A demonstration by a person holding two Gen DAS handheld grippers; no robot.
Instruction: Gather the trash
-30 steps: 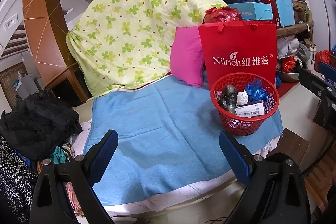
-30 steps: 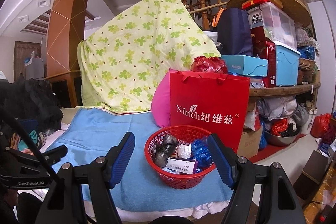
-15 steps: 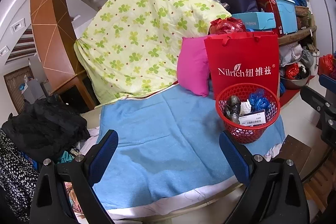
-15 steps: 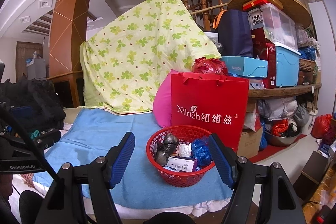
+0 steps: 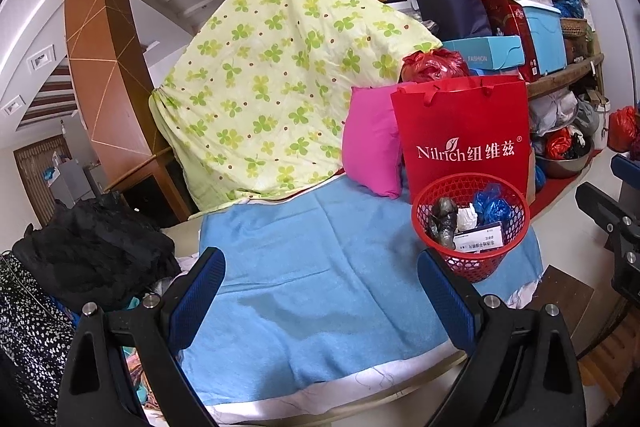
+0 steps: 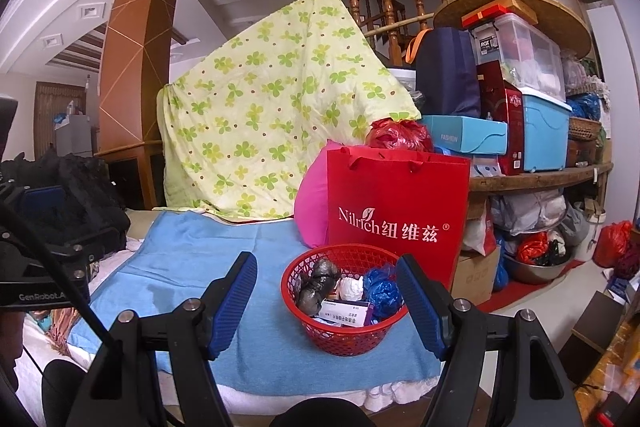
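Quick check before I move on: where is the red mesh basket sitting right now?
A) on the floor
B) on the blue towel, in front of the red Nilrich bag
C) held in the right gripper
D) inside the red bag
B: the red mesh basket rests on the blue towel, right in front of the red Nilrich bag; the right gripper is open and empty.

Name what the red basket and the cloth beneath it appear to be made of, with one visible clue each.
Red basket: probably moulded plastic, glossy; its wall is an open lattice of thin, even ribs.
Blue cloth: looks like terry towelling, matte; its nap is fuzzy and it lies in soft creases.
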